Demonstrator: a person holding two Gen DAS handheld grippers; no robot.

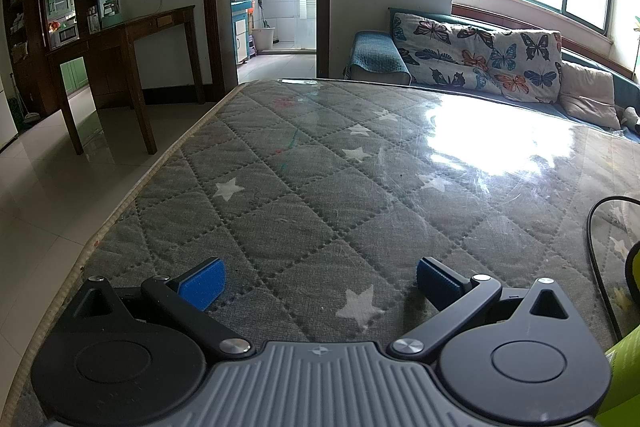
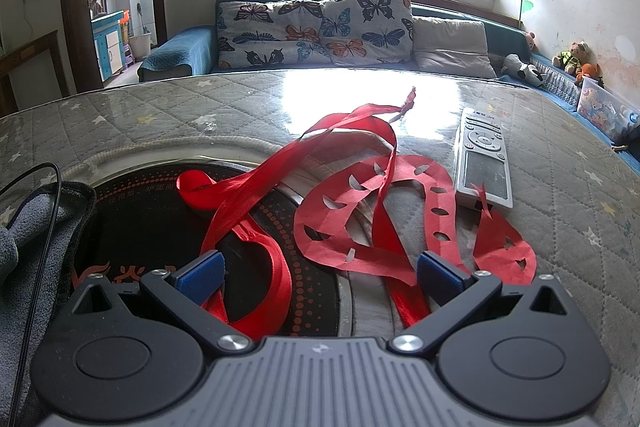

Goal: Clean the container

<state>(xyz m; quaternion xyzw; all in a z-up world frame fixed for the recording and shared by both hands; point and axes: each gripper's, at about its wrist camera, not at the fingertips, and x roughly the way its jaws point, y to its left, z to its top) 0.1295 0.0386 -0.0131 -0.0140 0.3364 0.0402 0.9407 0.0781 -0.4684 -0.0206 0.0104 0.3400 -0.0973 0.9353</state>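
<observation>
Both tongs stand wide open, holding nothing: the left gripper (image 1: 320,281) hovers over bare quilted table cover (image 1: 304,163), whose edge runs diagonally at the frame's left. Below the right gripper (image 2: 320,273), a round black-faced container (image 2: 160,211) lies lower left, no long axis evident, with red ribbon (image 2: 256,187) draped across it; cut red paper (image 2: 360,211) and a remote (image 2: 484,155) lie rightward.

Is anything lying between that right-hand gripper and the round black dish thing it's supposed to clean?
Yes. A red satin ribbon loops across the round black container directly ahead of the open right gripper, and a red cut-paper strip overlaps its right rim.
</observation>
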